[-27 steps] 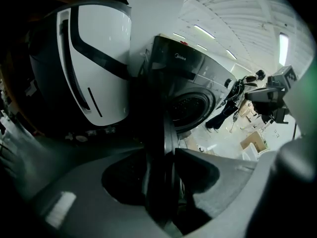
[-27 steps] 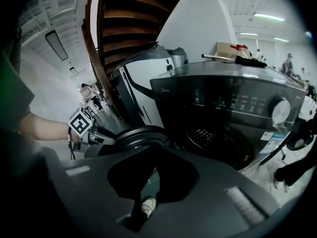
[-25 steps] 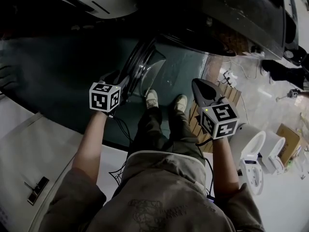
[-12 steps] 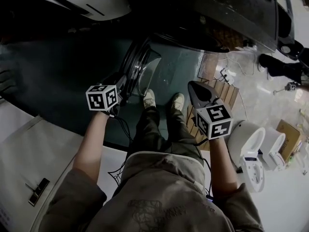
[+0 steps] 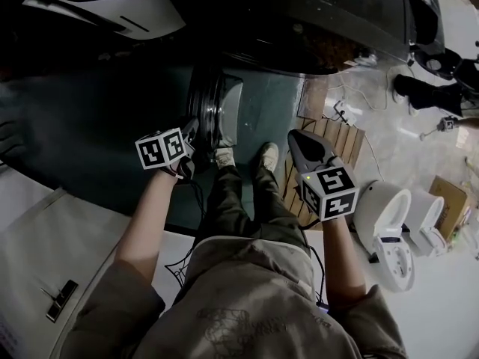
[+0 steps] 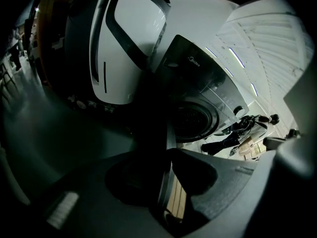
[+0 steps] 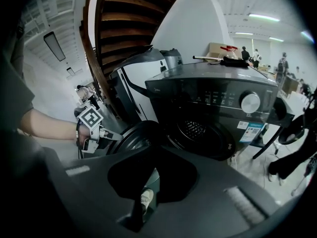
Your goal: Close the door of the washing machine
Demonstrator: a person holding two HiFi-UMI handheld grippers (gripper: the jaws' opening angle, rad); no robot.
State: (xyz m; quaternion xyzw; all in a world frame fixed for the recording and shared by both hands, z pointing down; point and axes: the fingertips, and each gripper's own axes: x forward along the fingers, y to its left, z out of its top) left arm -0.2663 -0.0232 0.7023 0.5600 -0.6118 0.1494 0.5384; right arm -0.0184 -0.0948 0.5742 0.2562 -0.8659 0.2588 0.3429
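Observation:
The dark washing machine (image 5: 314, 21) (image 7: 218, 108) stands ahead with its round door (image 5: 224, 111) (image 7: 133, 138) swung out, edge-on in the head view. The drum opening (image 7: 198, 130) (image 6: 193, 123) is uncovered. My left gripper (image 5: 191, 134) (image 7: 110, 136) rests against the door's outer rim, jaws shut. In the left gripper view the door (image 6: 151, 113) shows as a dark upright bar just ahead of the gripper (image 6: 166, 192). My right gripper (image 5: 296, 137) (image 7: 141, 202) hangs shut and empty to the right, apart from the door.
A white appliance (image 5: 112, 6) (image 6: 124, 43) stands left of the washer. My shoes (image 5: 224, 155) are just below the door. On the right lie a wooden pallet (image 5: 337, 144), cables (image 5: 352, 114), white toilets (image 5: 397, 230) and a cardboard box (image 5: 449, 197).
The door has swung toward the machine, from angled open to nearly edge-on in the head view. My left gripper followed its rim. The right gripper drifted slightly left.

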